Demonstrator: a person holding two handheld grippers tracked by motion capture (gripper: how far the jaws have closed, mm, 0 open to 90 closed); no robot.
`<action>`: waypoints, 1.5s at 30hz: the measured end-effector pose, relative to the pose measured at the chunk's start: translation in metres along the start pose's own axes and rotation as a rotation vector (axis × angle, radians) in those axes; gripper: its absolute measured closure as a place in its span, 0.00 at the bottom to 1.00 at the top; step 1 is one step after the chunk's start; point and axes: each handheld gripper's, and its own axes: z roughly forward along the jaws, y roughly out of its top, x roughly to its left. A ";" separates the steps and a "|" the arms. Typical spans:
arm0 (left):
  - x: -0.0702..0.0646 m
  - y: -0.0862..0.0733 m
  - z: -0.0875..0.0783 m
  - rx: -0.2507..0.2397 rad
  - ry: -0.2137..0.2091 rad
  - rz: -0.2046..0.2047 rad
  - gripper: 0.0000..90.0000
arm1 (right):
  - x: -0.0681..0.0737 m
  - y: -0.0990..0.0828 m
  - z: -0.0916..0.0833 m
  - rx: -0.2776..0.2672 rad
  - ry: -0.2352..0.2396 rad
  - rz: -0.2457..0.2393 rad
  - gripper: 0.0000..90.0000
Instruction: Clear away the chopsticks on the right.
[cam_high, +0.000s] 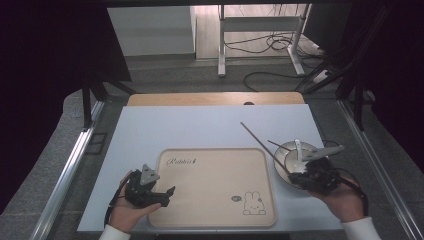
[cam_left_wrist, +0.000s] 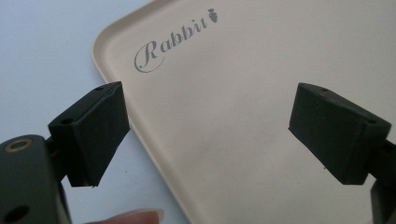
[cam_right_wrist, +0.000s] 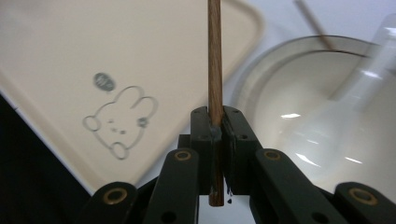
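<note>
A thin, straight, brown wooden chopstick (cam_right_wrist: 215, 56) is pinched between the pressed-together jaws of the right claw (cam_right_wrist: 215, 122), its short end poking out below the jaws and its long shaft slanting up and away over the table (cam_high: 200, 127), past the right edge of a beige tray (cam_high: 215, 185) printed with the word "Rabbit" and a small rabbit drawing. Just beside that claw sits a pale round bowl (cam_high: 287, 162) holding a white spoon (cam_high: 298, 150) and a second chopstick (cam_high: 279, 146). The left claw (cam_left_wrist: 205, 126) hangs spread and empty over the tray's near left corner.
</note>
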 end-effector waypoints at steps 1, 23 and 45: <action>0.000 0.000 0.000 0.000 0.000 0.000 0.13 | 0.007 0.001 0.005 0.009 0.012 -0.014 0.93; 0.001 0.000 0.003 0.012 0.003 0.004 0.13 | 0.064 0.007 0.096 0.251 0.010 -0.133 0.92; 0.000 0.001 0.002 0.005 0.007 0.008 0.14 | 0.001 0.007 -0.019 -0.102 -0.098 -0.108 0.49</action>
